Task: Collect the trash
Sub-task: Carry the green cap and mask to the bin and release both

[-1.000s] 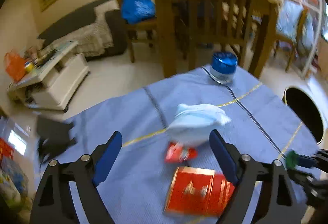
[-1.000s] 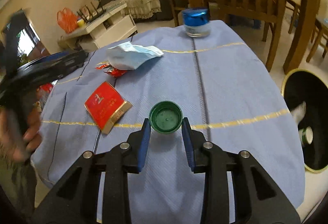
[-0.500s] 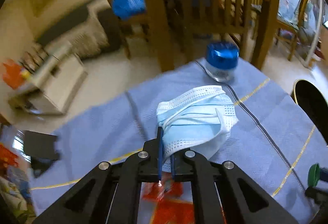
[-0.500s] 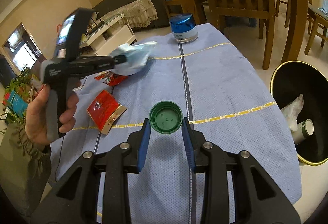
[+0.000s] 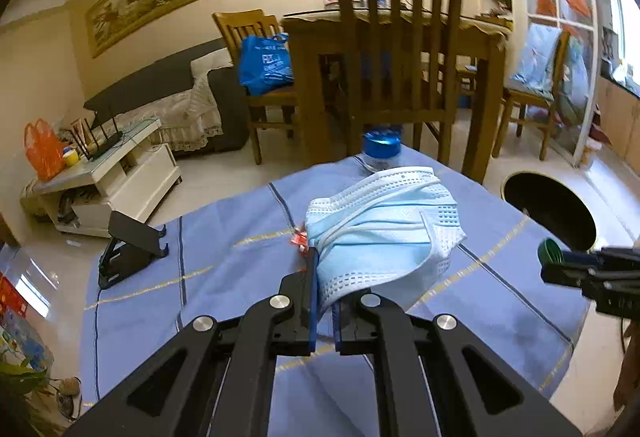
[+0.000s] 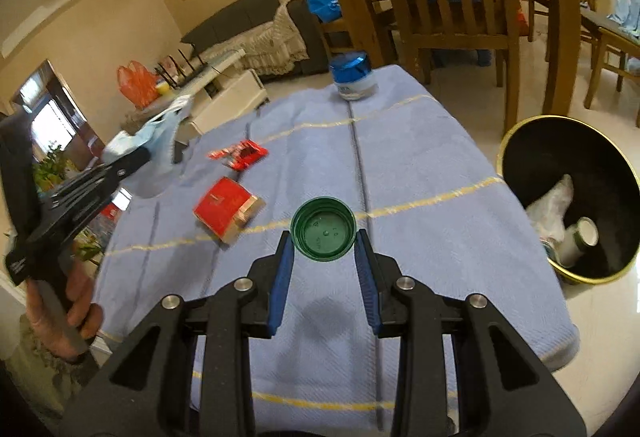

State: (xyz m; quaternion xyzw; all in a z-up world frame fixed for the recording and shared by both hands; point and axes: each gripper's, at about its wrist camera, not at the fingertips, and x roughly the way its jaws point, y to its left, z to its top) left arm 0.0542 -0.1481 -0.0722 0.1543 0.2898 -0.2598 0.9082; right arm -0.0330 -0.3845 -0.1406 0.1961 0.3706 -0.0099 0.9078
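Left wrist view shows your left hand-held gripper [image 5: 325, 301] pinching the crumpled pale blue face mask [image 5: 384, 233], held clear above the blue cloth-covered table [image 5: 224, 265]. Your right hand-held gripper [image 6: 324, 269] clamps the green plastic bottle cap [image 6: 323, 234] by its rim. Both pickups look done — the carry to the round black gold-rimmed bin [image 6: 520, 141] comes next. It stands on the floor just past the table's right edge, with open floor around it. Clear that edge before releasing — the red packet [image 6: 224, 207] and red wrapper [image 6: 240, 154] remain.
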